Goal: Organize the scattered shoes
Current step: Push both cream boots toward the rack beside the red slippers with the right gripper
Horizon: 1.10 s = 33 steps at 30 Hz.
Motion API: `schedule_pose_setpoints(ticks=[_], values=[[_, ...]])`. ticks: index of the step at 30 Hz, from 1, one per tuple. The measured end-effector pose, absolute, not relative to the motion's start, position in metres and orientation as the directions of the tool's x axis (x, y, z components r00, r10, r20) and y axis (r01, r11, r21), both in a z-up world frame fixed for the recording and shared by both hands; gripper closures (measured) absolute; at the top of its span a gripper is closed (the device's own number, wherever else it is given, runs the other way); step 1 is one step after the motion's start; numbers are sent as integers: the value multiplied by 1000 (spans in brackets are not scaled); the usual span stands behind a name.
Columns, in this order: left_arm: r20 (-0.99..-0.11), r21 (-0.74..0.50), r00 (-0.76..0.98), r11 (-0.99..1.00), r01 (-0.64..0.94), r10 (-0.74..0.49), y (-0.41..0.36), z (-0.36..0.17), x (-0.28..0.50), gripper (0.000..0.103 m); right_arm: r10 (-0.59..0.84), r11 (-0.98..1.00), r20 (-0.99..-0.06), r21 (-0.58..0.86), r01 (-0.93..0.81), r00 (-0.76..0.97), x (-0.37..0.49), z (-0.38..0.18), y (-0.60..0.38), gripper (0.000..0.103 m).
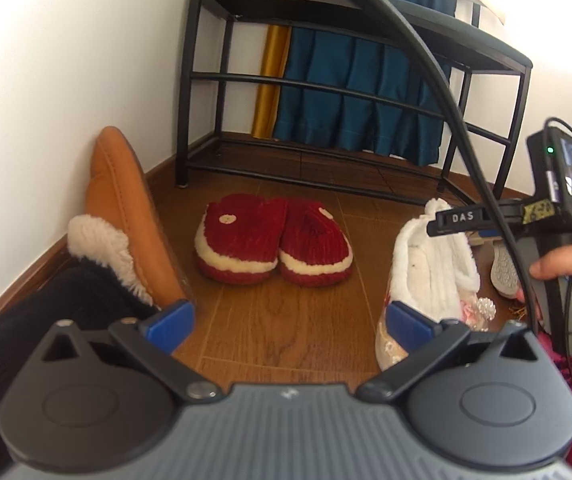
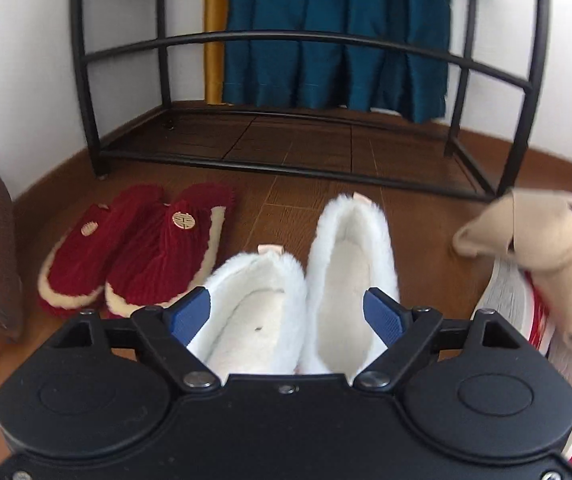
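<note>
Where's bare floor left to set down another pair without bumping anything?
Bare floor runs between the red slippers and the black rack, and on right of the white slippers, short of the tan shoe. The rack's bottom shelf is bare too. The left wall is crowded by an orange slipper, and the near right by piled shoes.

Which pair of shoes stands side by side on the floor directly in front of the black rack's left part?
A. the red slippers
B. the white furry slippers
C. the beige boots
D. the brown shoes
A: the red slippers sit together on the floor before the rack, toward its left leg.
</note>
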State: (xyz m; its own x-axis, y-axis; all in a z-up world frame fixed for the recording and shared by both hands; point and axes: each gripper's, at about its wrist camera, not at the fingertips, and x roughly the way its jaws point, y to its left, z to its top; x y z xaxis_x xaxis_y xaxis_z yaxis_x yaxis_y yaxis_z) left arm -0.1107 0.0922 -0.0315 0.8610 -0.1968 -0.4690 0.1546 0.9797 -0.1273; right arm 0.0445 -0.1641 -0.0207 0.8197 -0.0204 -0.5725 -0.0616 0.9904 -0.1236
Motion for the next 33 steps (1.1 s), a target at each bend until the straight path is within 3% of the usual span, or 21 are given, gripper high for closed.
schedule_pose_setpoints(ticks=[1,3,10,13,33], values=[[-472,-127,859,980,156,-198,92,-32,-110,1,-16,988,-581,-133,-76,814,52,-23,-165,53],[-479,-127,856,980,154,-197,92,-34,-108,1,-2,990,-602,-116,-86,798,64,-27,-170,71],[-501,-134,842,979,152,-199,91,-40,-102,1,-1,954,-610,-238,-182,793,74,-38,-152,73],[-507,-137,837,978,159,-207,90,-42,-100,1,-50,937,-614,-301,-175,788,78,-44,-147,92],[-531,-123,826,982,147,-190,91,-51,-93,1,-58,958,-615,-256,-130,786,149,-41,-130,95]])
